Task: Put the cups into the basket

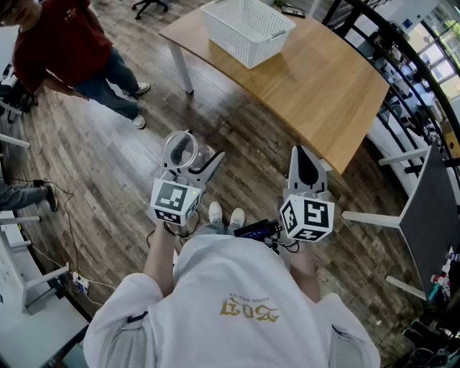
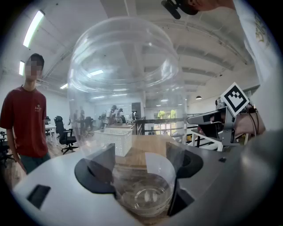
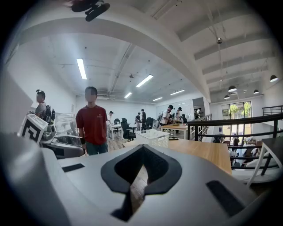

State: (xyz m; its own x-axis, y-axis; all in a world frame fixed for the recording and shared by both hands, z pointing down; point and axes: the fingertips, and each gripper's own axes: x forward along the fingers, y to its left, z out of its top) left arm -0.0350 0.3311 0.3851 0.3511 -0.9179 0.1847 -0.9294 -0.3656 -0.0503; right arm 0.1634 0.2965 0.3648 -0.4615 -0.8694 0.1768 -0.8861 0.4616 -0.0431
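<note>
I see a light wooden worktop point(image 1: 323, 86) on white legs, standing on a dark plank floor point(image 1: 108, 165). A person in a red shirt point(image 1: 65, 43) and jeans stands well left of it. A black office chair point(image 1: 147, 6) is at the top edge. A black railing point(image 1: 410, 44) curves along the worktop's far right side. A dark grey board point(image 1: 431, 215) is at the right edge. A white power strip point(image 1: 77, 283) lies on the floor, lower left. Long ceiling lights point(image 3: 82, 68) are lit. Several people point(image 3: 174, 115) gather at a far desk.
</note>
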